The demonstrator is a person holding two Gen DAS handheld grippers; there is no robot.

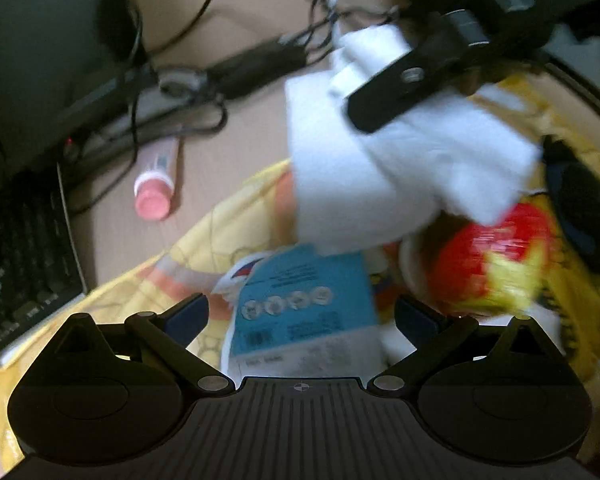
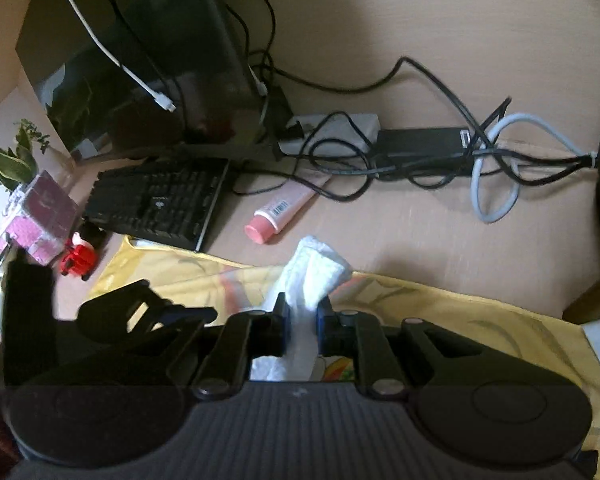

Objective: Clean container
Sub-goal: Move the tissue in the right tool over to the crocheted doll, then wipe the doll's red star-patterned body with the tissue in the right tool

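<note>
My left gripper (image 1: 302, 316) stands wide open over a blue-labelled wipes pack (image 1: 304, 304), which lies between its fingers without touching the pads. To the right of the pack lies a red and yellow round container (image 1: 488, 256), blurred, on a yellow patterned cloth (image 1: 204, 240). Above them my right gripper (image 1: 376, 104) reaches in from the top right, shut on a crumpled white wipe (image 1: 400, 160). In the right wrist view the right gripper (image 2: 302, 316) pinches that wipe (image 2: 316, 272), which sticks out beyond the blue pads over the yellow cloth (image 2: 420, 304).
A pink tube (image 2: 276, 216) lies on the beige desk beyond the cloth. A black keyboard (image 2: 160, 200) and a dark monitor (image 2: 140, 60) stand at the left. Tangled cables and a power brick (image 2: 420, 144) lie at the back. A red toy (image 2: 78, 260) and a pink box (image 2: 40, 216) sit far left.
</note>
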